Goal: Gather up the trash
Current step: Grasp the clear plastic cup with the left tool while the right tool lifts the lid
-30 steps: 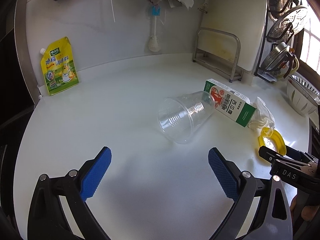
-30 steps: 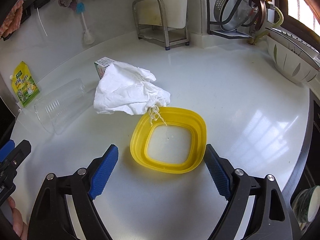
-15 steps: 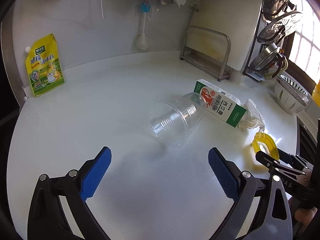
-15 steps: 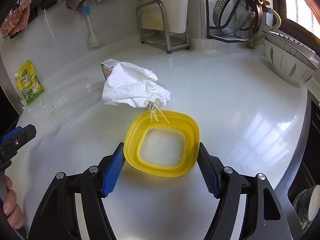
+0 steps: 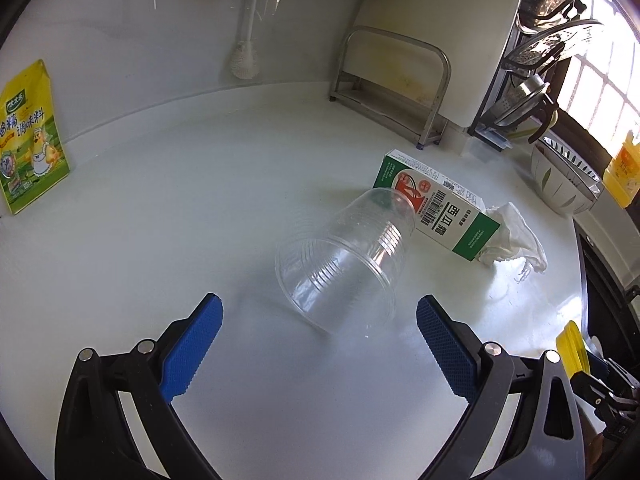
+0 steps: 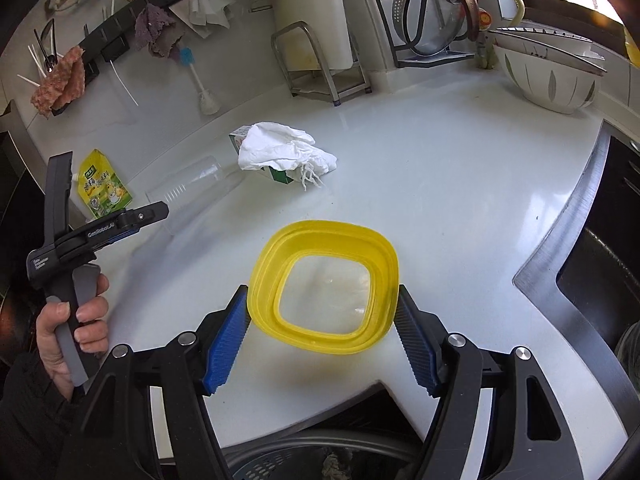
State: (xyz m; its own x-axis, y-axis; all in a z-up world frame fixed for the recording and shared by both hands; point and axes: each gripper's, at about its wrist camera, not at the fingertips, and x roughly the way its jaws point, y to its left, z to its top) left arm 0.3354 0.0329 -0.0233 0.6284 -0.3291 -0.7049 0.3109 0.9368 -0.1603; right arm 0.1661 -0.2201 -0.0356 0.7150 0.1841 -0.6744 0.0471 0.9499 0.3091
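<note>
My right gripper [image 6: 322, 340] is shut on a yellow square lid [image 6: 324, 284] with a clear centre and holds it lifted above the counter's front edge; the lid also shows edge-on in the left wrist view [image 5: 573, 348]. My left gripper [image 5: 318, 332] is open and empty, just in front of a clear plastic cup [image 5: 346, 264] lying on its side. A green and white carton [image 5: 438, 210] lies behind the cup, with a crumpled white tissue [image 5: 510, 236] at its right end. In the right wrist view the tissue [image 6: 280, 148] covers the carton [image 6: 280, 174].
A yellow seasoning pouch [image 5: 28, 136] leans on the left wall. A metal rack [image 5: 394, 88], a dish rack [image 6: 432, 12] and a white bowl [image 6: 548, 76] stand at the back. A sink [image 6: 600, 256] is on the right. A bin rim [image 6: 320, 456] shows below the counter edge.
My right gripper closed on the yellow lid and lifted it back toward the counter's front edge. My left gripper moved closer to the clear cup and stayed open.
</note>
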